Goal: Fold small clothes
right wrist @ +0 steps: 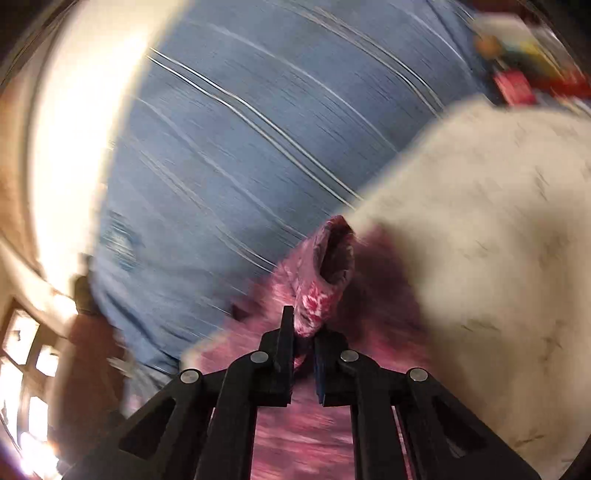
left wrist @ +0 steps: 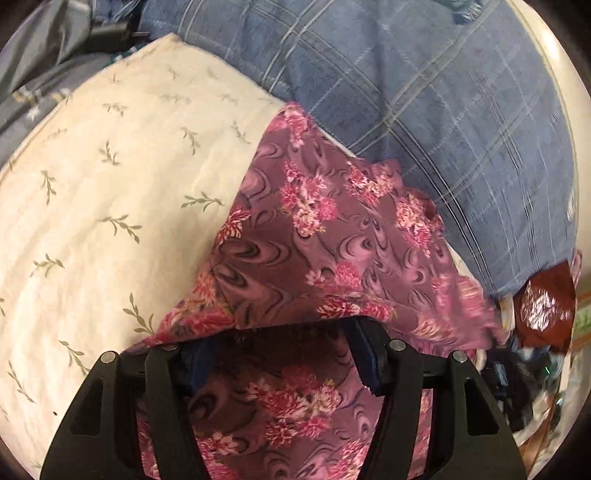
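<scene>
A purple garment with pink flowers [left wrist: 325, 229] lies on a cream leaf-print sheet [left wrist: 110, 192]. In the left wrist view my left gripper [left wrist: 284, 354] is open, its jaws wide apart, with a fold of the garment draped over and between the fingers. In the right wrist view, which is blurred by motion, my right gripper [right wrist: 304, 332] is shut on a bunched corner of the same garment [right wrist: 325, 280], which stands up from between the fingertips.
A blue plaid blanket [left wrist: 443, 110] covers the far side of the bed and fills the right wrist view [right wrist: 221, 147]. Grey cloth and a dark item [left wrist: 107, 33] lie far left. A shiny brown wrapper [left wrist: 543, 306] sits at right.
</scene>
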A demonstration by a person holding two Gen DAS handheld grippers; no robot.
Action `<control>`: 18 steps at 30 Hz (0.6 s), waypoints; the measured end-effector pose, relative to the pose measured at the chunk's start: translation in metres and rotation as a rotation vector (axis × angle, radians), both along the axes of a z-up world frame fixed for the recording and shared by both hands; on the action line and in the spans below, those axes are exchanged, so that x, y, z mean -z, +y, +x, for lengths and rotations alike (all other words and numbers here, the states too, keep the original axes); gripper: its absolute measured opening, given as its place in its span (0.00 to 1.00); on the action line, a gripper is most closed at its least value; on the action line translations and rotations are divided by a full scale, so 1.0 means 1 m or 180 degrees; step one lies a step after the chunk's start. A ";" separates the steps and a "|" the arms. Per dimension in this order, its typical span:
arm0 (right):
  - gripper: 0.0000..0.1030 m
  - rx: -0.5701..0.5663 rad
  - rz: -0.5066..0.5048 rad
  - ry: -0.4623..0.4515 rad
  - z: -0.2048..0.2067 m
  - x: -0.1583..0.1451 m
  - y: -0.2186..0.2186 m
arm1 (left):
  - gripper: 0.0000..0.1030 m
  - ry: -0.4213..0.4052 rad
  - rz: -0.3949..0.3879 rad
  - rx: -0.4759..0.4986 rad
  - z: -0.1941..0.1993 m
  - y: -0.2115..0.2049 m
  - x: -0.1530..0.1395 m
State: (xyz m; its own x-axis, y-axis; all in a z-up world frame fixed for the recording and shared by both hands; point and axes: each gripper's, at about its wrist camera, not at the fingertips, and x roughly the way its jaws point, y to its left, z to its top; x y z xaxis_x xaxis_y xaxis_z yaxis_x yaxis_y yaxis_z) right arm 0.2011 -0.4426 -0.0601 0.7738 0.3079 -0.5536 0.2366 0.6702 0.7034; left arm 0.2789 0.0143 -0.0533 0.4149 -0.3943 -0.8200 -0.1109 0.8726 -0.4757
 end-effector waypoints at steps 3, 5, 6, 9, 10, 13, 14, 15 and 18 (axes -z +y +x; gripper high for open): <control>0.11 -0.0028 0.0058 0.0228 -0.014 0.019 -0.004 | 0.60 0.0039 0.0077 0.0280 -0.015 -0.005 -0.009; 0.18 0.0182 -0.0128 0.0167 -0.035 0.002 -0.006 | 0.60 -0.0006 -0.0025 0.0451 -0.031 -0.004 -0.021; 0.18 0.0222 -0.0152 0.0053 -0.044 -0.005 -0.008 | 0.60 -0.0060 -0.0067 0.0476 -0.036 -0.003 -0.028; 0.20 0.0214 -0.0267 -0.0302 -0.060 -0.029 -0.001 | 0.60 -0.0332 -0.0132 0.0491 -0.036 -0.007 -0.052; 0.23 0.0136 -0.0336 -0.0343 -0.057 -0.034 0.005 | 0.60 -0.0377 -0.0062 0.0476 -0.030 -0.011 -0.055; 0.24 -0.0056 -0.0414 -0.0285 -0.047 -0.028 0.019 | 0.60 -0.0328 0.0168 0.0523 -0.005 -0.031 -0.044; 0.24 -0.0101 -0.0449 -0.0208 -0.041 -0.021 0.025 | 0.60 -0.0223 0.0298 0.0534 0.004 -0.037 -0.034; 0.25 -0.0100 -0.0515 -0.0108 -0.038 -0.014 0.027 | 0.60 -0.0122 0.0380 0.0560 0.008 -0.040 -0.024; 0.21 -0.0132 -0.0471 0.0140 -0.028 0.020 0.024 | 0.60 -0.0091 0.0501 0.0533 0.011 -0.045 -0.003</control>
